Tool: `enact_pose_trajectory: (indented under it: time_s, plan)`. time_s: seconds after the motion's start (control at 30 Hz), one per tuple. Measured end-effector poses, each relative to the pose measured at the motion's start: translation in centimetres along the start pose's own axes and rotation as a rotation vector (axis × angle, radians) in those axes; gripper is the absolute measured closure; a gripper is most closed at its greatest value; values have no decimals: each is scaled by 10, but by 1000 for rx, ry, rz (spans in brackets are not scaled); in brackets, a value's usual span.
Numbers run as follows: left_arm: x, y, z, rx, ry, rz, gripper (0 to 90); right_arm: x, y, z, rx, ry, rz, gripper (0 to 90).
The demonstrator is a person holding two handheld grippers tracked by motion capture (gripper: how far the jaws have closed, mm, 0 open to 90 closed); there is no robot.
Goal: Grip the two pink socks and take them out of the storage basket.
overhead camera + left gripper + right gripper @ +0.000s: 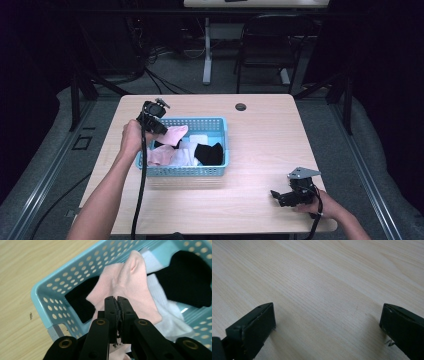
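Observation:
A pink sock (176, 134) (125, 282) hangs partly lifted over the light blue basket (190, 171) (47, 291). My left gripper (161, 128) (116, 299) is shut on its edge, the jaws pressed together with pink cloth pinched between them. Below it in the basket lie a black sock (209, 152) (190, 280), a white sock (188, 156) (165, 312) and more pink cloth (159, 158). Another dark sock (80, 303) lies by the basket's near wall. My right gripper (283, 196) (327, 315) rests low over bare wood at the table's front right, open, with nothing between its jaws.
The wooden table (260, 140) has a round cable hole (241, 106) near its far edge. Beyond the table stand a black chair (272, 45) and a white desk leg (206, 55). Cables trail from both grippers toward the front edge.

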State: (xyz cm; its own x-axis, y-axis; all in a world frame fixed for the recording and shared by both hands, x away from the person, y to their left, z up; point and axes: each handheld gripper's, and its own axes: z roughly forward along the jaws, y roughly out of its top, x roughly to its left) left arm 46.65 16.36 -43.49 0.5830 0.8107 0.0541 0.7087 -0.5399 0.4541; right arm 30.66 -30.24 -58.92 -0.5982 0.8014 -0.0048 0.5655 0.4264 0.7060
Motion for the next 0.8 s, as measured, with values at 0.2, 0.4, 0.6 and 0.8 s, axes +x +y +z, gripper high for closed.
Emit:
enact_pose_trajectory:
  time_s: [0.2, 0.4, 0.6, 0.8]
  plan:
    - [-4, 5, -15, -28, 10, 21, 874, 0, 0, 0, -1, 1, 0, 0]
    - [-4, 7, -27, -46, 9, 21, 874, 0, 0, 0, 3, -2, -3, 0]
    - [-2, 5, -42, -70, 12, 31, 874, 0, 0, 0, 5, -3, -3, 0]
    - [7, 3, -56, -80, 24, 22, 874, 0, 0, 0, 5, -4, -5, 0]
